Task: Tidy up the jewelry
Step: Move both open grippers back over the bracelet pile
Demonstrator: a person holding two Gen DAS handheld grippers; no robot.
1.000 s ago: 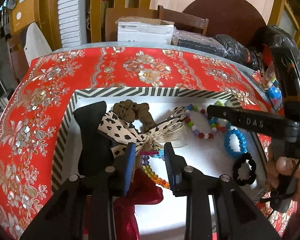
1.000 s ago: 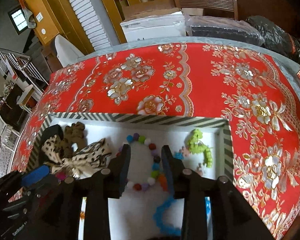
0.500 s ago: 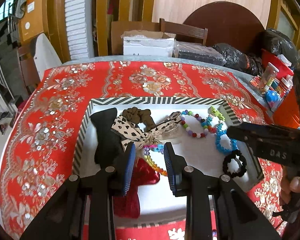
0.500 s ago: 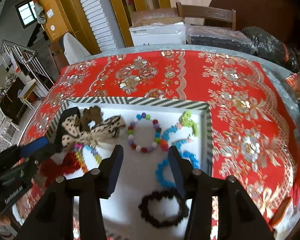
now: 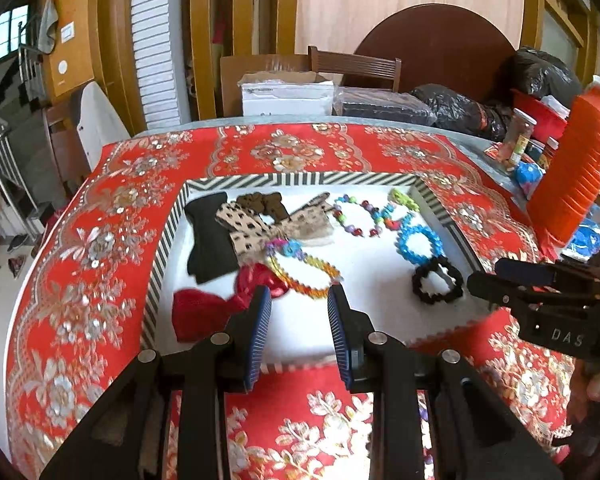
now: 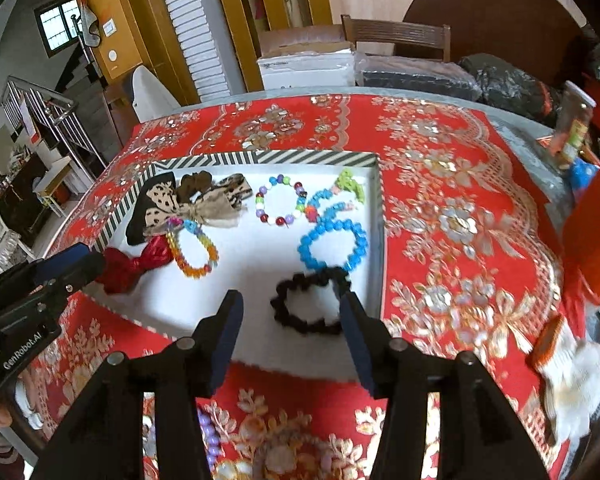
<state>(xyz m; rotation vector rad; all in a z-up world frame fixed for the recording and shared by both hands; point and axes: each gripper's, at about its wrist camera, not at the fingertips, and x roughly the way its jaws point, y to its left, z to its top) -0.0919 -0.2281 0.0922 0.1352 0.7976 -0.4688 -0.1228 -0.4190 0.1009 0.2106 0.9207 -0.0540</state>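
Both grippers have pulled back and up from the tray since a second ago, and the whole tray [image 5: 168, 240] now shows, where before they hung low over the beads. The right gripper [image 6: 290, 312] has spread its jaws wide and holds nothing; the left gripper [image 5: 298, 304] is parted too, and empty. The black bracelet [image 6: 310, 304] lies flat at the tray's near right corner, dead ahead of the right gripper and framed between its fingertips, just below the blue bracelet [image 6: 334, 244]. From the left side it sits well off to the right, so the right hand looks nearer. The ring has no long axis; a straight drop forward should straddle its rim
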